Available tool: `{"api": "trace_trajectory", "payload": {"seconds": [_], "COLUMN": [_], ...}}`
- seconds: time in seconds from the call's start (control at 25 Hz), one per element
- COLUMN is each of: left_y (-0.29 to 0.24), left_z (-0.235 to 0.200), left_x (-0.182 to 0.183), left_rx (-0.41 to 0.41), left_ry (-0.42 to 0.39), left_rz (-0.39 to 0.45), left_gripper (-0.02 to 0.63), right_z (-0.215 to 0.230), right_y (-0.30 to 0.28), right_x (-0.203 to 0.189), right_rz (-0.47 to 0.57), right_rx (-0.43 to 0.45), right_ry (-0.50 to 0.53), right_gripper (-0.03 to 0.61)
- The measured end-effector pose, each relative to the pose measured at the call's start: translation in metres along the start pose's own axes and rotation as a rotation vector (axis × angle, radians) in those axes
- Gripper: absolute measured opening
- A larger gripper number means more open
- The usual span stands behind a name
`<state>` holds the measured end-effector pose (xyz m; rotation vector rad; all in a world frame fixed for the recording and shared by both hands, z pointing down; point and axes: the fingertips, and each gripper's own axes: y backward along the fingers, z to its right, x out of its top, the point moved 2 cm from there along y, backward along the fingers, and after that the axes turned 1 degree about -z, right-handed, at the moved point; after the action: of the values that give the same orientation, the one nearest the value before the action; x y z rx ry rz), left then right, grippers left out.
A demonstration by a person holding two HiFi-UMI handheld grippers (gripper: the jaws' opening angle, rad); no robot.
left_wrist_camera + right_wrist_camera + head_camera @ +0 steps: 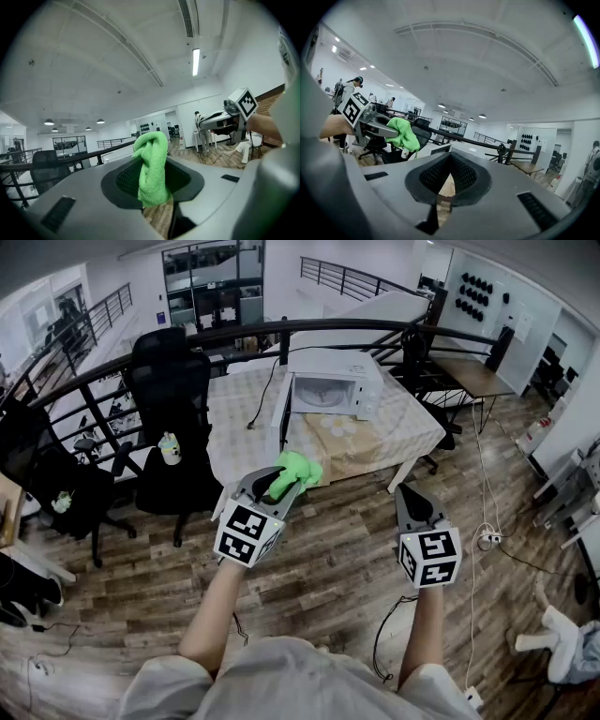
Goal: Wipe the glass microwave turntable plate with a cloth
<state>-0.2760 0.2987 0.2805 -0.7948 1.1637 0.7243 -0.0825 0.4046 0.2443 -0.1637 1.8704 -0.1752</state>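
At far left a black chair (173,390) stood by the table (412,432), with a small bottle (170,448) on its seat. Next came the left gripper (284,486), clenched on the green cloth (298,472). The left gripper view showed the cloth pinched between the pads, with one bunch sticking out past the tips and a tail hanging down behind them.

The cloth looked soft, light and limp. It would likely fold under pressure, so a wad pressed flat should wipe better than the loose end.

Ahead and slightly right, well apart from both grippers, the white microwave (336,388) sat on the table with its door swung open to the left. The plate could not be made out for certain. It probably lay inside the lit cavity, which would put it beyond the table's near edge and far from the cloth.

Being glass, the plate would be stiff, fairly heavy, slick and breakable. Judging by that, it would be best gripped at the rim, or steadied there while the cloth worked the face.

At right, the right gripper (411,493) hung over the wooden floor (347,549). Its jaws were drawn together at the tips, with nothing between them.
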Motion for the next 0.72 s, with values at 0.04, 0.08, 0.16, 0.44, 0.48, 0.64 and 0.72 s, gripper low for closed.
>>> {"api": "trace_trajectory", "payload": {"seconds": [0.04, 0.08, 0.16, 0.44, 0.48, 0.64, 0.72], "left_y": [-0.003, -0.007, -0.013, -0.032, -0.035, -0.047, -0.057], "left_z": [0.000, 0.000, 0.002, 0.020, 0.024, 0.044, 0.049], "left_x": [0.001, 0.002, 0.003, 0.006, 0.005, 0.005, 0.007], "left_rx": [0.000, 0.001, 0.002, 0.034, 0.042, 0.071, 0.085], "left_ry": [-0.002, -0.003, -0.005, 0.001, 0.005, 0.022, 0.030], "left_rz": [0.002, 0.003, 0.004, -0.011, -0.013, -0.014, -0.014], "left_gripper": [0.135, 0.135, 0.135, 0.135, 0.135, 0.135, 0.135], "right_z": [0.002, 0.005, 0.011, 0.047, 0.052, 0.071, 0.082], "right_y": [-0.002, -0.004, -0.006, -0.001, 0.000, 0.006, 0.002], "right_x": [-0.002, -0.003, -0.006, -0.014, -0.017, -0.031, -0.035], "right_rz": [-0.002, -0.003, -0.001, 0.070, 0.074, 0.083, 0.083], "right_rx": [0.000, 0.001, 0.002, 0.024, 0.033, 0.088, 0.107], "right_ry": [0.000, 0.001, -0.002, -0.086, -0.088, -0.069, -0.053], "right_gripper": [0.012, 0.012, 0.012, 0.014, 0.014, 0.014, 0.014]}}
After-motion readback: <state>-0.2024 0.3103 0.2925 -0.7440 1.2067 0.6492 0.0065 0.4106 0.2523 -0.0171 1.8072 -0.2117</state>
